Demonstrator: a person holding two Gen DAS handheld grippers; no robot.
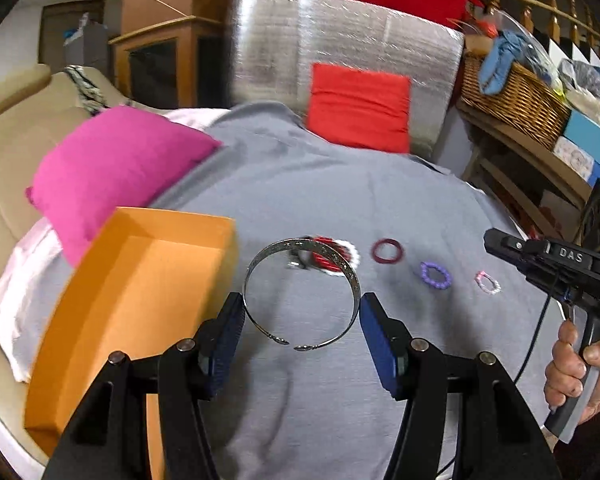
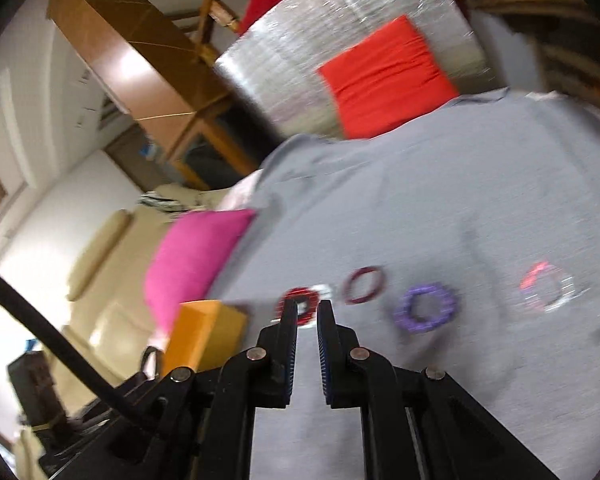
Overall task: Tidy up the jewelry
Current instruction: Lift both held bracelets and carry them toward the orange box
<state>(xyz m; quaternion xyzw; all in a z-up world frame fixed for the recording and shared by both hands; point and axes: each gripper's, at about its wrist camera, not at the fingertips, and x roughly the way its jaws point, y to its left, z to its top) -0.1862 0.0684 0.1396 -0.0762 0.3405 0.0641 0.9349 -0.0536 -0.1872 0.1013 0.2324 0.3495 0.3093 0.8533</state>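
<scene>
1. Left gripper (image 1: 302,316): jaws spread wide, with a silver cuff bangle (image 1: 300,292) spanning the gap. Each blue pad (image 1: 230,330) touches an outer side of the bangle, so it is pinched across its width. The bangle's open ends point back toward the camera.

2. The bangle sits above the grey cloth (image 1: 300,184), just right of the orange box (image 1: 140,280); whether it is lifted clear of the cloth cannot be told.

3. The orange box is open-topped and lies at the cloth's left edge, with a pink cushion (image 1: 112,168) behind it.

4. A row of small pieces lies on the cloth beyond the bangle, running toward the right edge: a red and white beaded bracelet (image 1: 336,258), partly hidden behind the bangle's rim; a dark red ring-shaped band (image 1: 387,251); a purple beaded bracelet (image 1: 436,275); a pale pink beaded bracelet (image 1: 488,283). All are apart from one another.

5. Right gripper (image 2: 307,308): jaws nearly together, with a narrow slit between them and nothing in it. Its tips line up with the red and white bracelet in the right wrist view; contact cannot be judged, as the frame is blurred.

6. In the left wrist view, the right gripper's black body enters from the right edge, with the right hand (image 1: 580,376) wrapped on its handle.

7. At the cloth's far edge a red cushion (image 1: 360,106) leans on a silver foil-wrapped block (image 1: 340,32). A wicker basket (image 1: 512,96) stands off to the right.
</scene>
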